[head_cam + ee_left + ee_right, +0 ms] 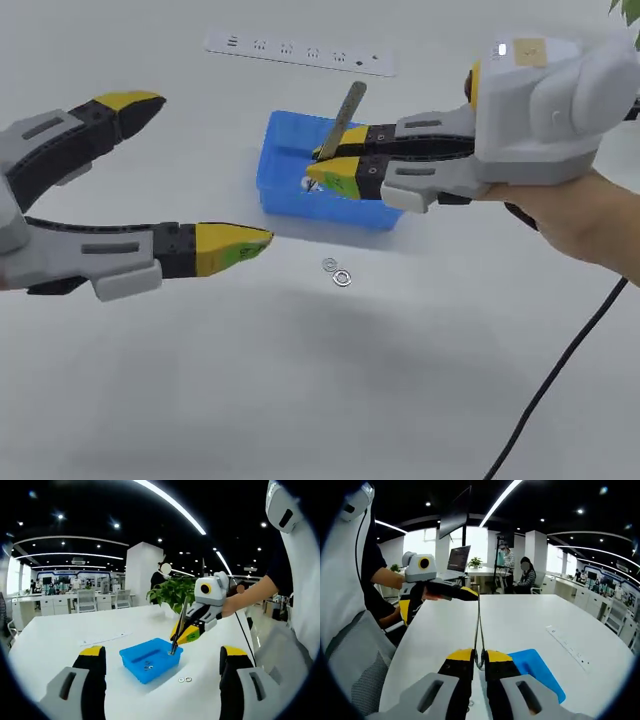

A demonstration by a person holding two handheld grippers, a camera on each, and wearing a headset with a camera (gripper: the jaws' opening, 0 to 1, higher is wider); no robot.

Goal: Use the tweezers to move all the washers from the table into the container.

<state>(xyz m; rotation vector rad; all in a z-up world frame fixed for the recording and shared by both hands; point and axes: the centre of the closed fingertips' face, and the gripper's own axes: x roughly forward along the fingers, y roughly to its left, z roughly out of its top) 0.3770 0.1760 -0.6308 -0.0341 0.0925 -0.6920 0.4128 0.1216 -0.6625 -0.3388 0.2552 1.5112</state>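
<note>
2 small silvery ring washers (343,278) just beside blue container (283,152)

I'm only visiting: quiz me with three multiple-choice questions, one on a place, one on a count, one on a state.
1. Where do the tweezers reach? A. into the container B. into a cup C. onto a plate
2. How many washers lie on the table? A. none B. two C. five
3. The left gripper is: A. open B. shut on a washer C. shut on tweezers
Answers: 1 A, the tips dip inside its blue walls; 2 B, a pair lies beside the container; 3 A, its jaws stand wide apart.
</note>
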